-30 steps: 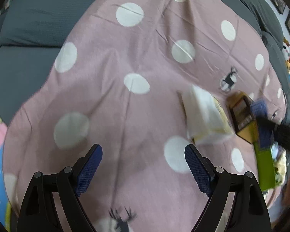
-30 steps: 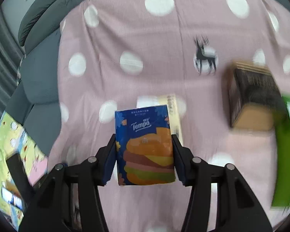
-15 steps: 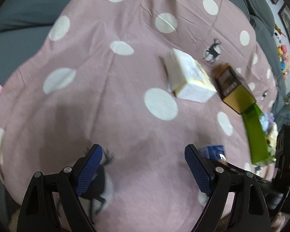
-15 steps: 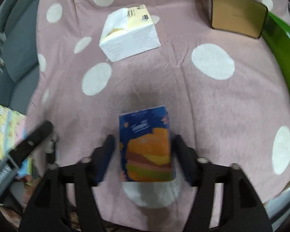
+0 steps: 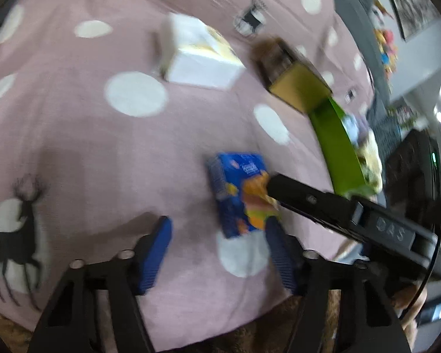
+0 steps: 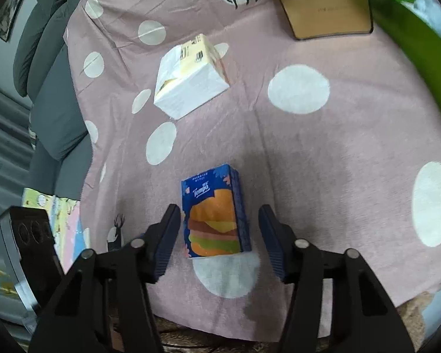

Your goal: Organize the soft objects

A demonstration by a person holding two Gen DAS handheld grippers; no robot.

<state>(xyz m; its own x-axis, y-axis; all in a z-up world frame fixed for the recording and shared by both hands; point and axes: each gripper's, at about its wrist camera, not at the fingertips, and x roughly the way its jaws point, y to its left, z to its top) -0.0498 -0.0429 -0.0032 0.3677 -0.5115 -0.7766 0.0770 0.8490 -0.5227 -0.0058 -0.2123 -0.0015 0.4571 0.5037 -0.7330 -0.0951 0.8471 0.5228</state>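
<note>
Right gripper (image 6: pixel 219 235): we see its fingers, just closing, apart around the tissue pack (image 6: pixel 214 223), not touching.
Left gripper (image 5: pixel 217 253): fingers just closing, apart, empty.
Tissue pack: standing on the blanket (image 6: pixel 308 161).
Beyond: white pack (image 6: pixel 188 79), brown box (image 6: pixel 326 6).

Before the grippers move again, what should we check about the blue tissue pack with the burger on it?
1. Blue pack resting on the pink blanket: ok.
2. Right gripper let go, gaps on both sides, jaws just closing: ok.
3. Left gripper empty, jaws just closing: ok.
4. Grippers not touching each other: cannot tell, blurred.
5. White pack apart from blue pack: ok.
6. Green bin has room: cannot tell.
</note>
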